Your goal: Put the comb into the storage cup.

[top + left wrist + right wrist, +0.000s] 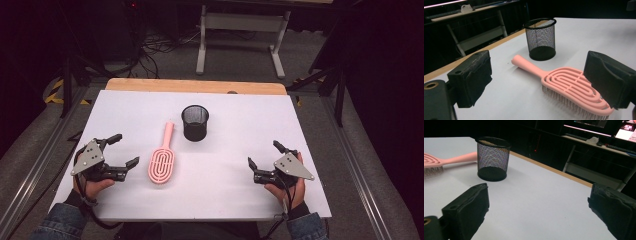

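**Two open grippers, one brush waiting**

Two grippers sat low at the near edge of the table (125, 105), both empty. The left gripper (124, 151) had its jaws spread wide, nothing between the pads, and its own view showed the brush (569, 85) lying just ahead, the head close beside one jaw but not touched. The right gripper (265, 155) was spread too, well apart from everything, facing bare white surface.

A little farther out lay the pink brush (161, 159), bristles down, head toward the person and handle pointing away toward the cup (195, 122). The black mesh cup stood upright beyond it, near the handle tip but not touching.

By my read, this was the approach step: nothing was gripped yet. The next move likely called for the left gripper to ease forward, straddle the brush and pinch it firmly before lifting toward the cup.
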`<state>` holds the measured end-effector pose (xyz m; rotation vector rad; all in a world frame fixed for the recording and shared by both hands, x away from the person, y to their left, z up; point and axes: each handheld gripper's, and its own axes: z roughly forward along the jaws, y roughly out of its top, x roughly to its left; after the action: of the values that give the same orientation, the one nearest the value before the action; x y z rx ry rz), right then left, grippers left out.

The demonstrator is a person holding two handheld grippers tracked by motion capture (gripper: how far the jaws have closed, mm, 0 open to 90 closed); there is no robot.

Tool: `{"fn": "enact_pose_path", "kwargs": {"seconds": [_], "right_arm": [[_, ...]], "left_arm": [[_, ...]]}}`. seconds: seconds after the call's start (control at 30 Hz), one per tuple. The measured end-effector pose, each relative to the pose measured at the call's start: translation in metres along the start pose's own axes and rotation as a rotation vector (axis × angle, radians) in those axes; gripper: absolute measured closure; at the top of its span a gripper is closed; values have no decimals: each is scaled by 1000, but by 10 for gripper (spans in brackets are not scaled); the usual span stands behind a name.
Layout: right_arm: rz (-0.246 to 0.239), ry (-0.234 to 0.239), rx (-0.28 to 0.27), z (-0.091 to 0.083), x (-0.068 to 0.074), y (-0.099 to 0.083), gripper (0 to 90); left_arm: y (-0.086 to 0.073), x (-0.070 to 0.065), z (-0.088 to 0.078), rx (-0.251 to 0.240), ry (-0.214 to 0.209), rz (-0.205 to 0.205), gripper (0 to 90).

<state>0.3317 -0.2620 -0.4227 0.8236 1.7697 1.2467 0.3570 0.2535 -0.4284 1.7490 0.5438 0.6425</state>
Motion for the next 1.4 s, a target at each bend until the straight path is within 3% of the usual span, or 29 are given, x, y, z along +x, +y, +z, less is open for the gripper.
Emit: {"fn": "enact_pose_path", "kwargs": {"seconds": [0.37,0.53,0.7,0.83,0.9,1.03,1.1,1.4], "right_arm": [[-3,-6,2,-1,1,0,37],[-3,1,14,1,1,-1,39],[-10,4,30,4,2,-3,40],[-14,8,41,5,2,-5,41],[-17,11,44,5,2,-5,41],[-21,14,50,7,3,-6,43],[-23,19,62,8,3,-8,44],[-27,17,81,8,3,-10,46]], "left_arm": [[6,0,11,32,12,4,101],[10,6,23,61,-9,-5,135],[24,12,46,85,-59,33,276],[31,15,63,110,-92,48,513],[38,15,84,170,-128,87,633],[42,13,101,201,-156,117,837],[44,12,119,249,-195,144,899],[40,10,156,386,-225,167,900]]}}
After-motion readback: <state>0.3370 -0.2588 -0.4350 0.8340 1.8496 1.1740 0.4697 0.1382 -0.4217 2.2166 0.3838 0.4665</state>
